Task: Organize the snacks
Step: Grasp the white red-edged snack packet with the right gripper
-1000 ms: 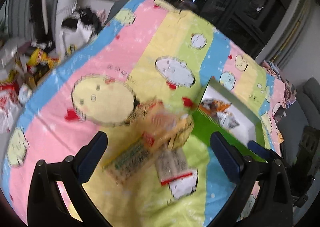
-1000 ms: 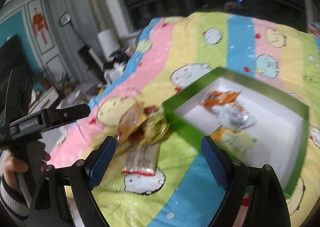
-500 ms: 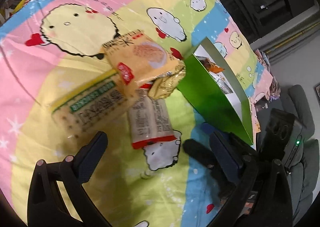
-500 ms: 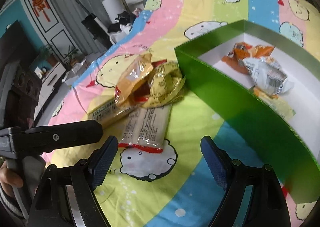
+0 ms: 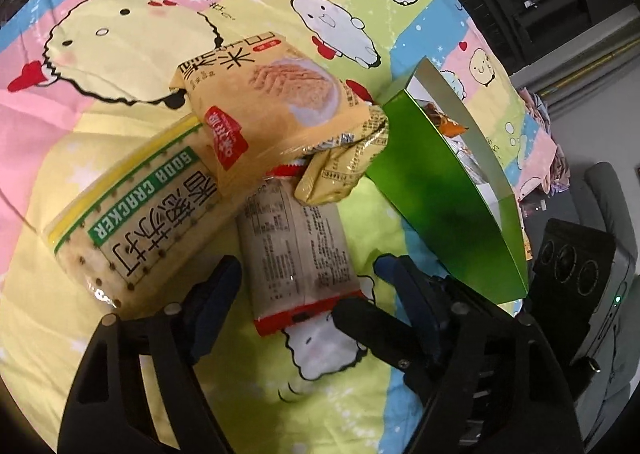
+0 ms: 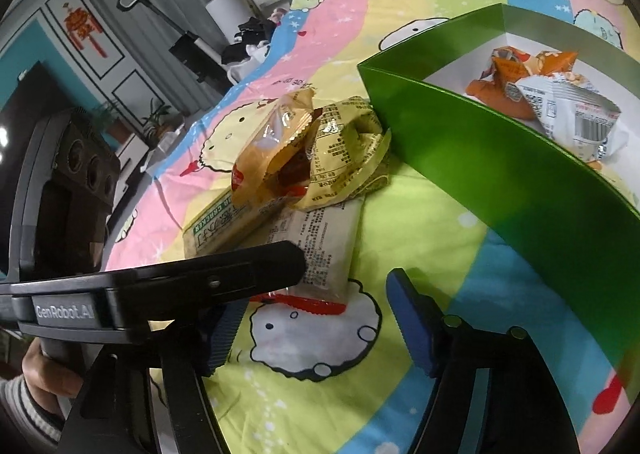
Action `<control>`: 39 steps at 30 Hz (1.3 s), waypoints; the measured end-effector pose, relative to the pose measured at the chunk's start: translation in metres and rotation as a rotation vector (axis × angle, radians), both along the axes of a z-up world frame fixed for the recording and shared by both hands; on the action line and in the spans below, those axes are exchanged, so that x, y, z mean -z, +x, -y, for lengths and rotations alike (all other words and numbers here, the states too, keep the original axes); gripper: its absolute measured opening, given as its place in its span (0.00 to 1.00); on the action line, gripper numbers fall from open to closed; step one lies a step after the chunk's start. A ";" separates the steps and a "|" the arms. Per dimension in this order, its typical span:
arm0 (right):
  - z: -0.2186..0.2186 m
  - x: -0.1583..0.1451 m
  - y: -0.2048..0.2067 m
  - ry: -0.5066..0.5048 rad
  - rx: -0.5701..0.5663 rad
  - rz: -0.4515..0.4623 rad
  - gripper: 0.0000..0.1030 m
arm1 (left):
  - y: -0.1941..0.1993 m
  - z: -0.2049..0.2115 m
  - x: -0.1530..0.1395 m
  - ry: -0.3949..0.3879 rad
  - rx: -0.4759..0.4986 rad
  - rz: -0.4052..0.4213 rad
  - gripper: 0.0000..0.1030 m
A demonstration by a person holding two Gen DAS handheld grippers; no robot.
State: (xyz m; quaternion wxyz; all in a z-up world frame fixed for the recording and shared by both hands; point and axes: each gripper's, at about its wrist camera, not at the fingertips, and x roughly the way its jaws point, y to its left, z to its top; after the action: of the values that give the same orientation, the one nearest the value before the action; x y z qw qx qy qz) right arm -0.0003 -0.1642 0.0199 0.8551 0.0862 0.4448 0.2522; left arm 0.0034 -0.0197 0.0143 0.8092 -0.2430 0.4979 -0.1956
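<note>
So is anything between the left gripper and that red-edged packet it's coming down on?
Nothing visible lies between them: the red-edged packet sits in the gap of the left gripper, whose jaws have just been closing without yet pressing it. The orange packet and gold wrapper overlap its far end.

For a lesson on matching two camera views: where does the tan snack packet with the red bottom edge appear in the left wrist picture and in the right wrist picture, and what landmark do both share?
Left wrist view: the tan packet lies low at centre, its red end between the left gripper fingers.
Right wrist view: the packet lies left of centre, partly behind the left gripper's finger.
Shared landmark: the green box, right of the packet.
</note>
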 end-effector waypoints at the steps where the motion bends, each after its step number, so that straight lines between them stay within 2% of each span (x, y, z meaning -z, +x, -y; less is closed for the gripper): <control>1: -0.001 0.001 0.001 0.001 0.001 0.002 0.66 | 0.000 -0.001 0.000 0.004 -0.002 0.008 0.72; 4: -0.006 0.005 0.004 -0.004 -0.001 0.000 0.58 | 0.002 -0.001 0.004 -0.002 -0.008 0.006 0.59; 5: -0.006 0.006 0.006 -0.004 -0.002 -0.001 0.51 | 0.002 -0.002 0.005 0.000 -0.013 0.006 0.56; 9: -0.009 0.007 0.006 -0.030 0.015 0.007 0.36 | 0.002 -0.004 0.006 0.002 -0.019 0.012 0.48; 12: -0.004 0.010 0.007 -0.021 0.033 -0.004 0.31 | 0.003 -0.009 0.008 -0.010 -0.034 0.010 0.41; 16: -0.002 0.010 0.006 -0.024 0.037 0.000 0.29 | 0.000 -0.007 0.008 0.002 -0.030 0.032 0.40; 17: -0.001 0.010 0.006 -0.018 0.039 -0.001 0.27 | -0.001 -0.008 0.007 0.003 -0.029 0.040 0.39; 18: 0.000 0.010 0.005 -0.013 0.046 0.000 0.21 | -0.001 -0.007 0.007 0.008 -0.029 0.042 0.33; 19: 0.002 0.008 0.004 -0.009 0.056 0.007 0.21 | -0.002 -0.007 0.008 0.021 -0.024 0.039 0.28; 20: 0.004 0.007 0.002 -0.004 0.059 0.011 0.20 | -0.003 -0.008 0.009 0.021 -0.019 0.040 0.27; 27: 0.002 -0.002 -0.007 -0.015 0.046 0.024 0.20 | -0.014 -0.012 0.003 0.000 -0.028 0.043 0.26; 33: -0.007 -0.035 -0.030 -0.045 0.031 0.127 0.20 | -0.030 -0.012 -0.021 -0.013 -0.034 0.096 0.26; 34: -0.007 -0.038 -0.032 -0.046 0.028 0.138 0.19 | -0.032 -0.012 -0.026 -0.025 -0.029 0.109 0.21; 35: -0.008 -0.042 -0.035 -0.026 0.006 0.137 0.14 | -0.034 -0.010 -0.032 -0.046 -0.016 0.125 0.15; 36: -0.010 -0.042 -0.037 -0.016 -0.004 0.134 0.13 | -0.036 -0.007 -0.037 -0.031 -0.010 0.141 0.11; 37: -0.014 -0.043 -0.040 -0.025 -0.006 0.140 0.12 | -0.037 -0.003 -0.045 0.005 -0.002 0.171 0.12; 39: -0.021 -0.042 -0.043 -0.061 0.009 0.154 0.12 | -0.037 0.000 -0.050 -0.002 0.005 0.180 0.12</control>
State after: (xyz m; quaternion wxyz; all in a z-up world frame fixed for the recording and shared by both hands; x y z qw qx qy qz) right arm -0.0432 -0.1436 0.0616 0.8900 0.0426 0.3848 0.2408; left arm -0.0339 -0.0199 0.0638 0.8501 -0.2239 0.4234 -0.2190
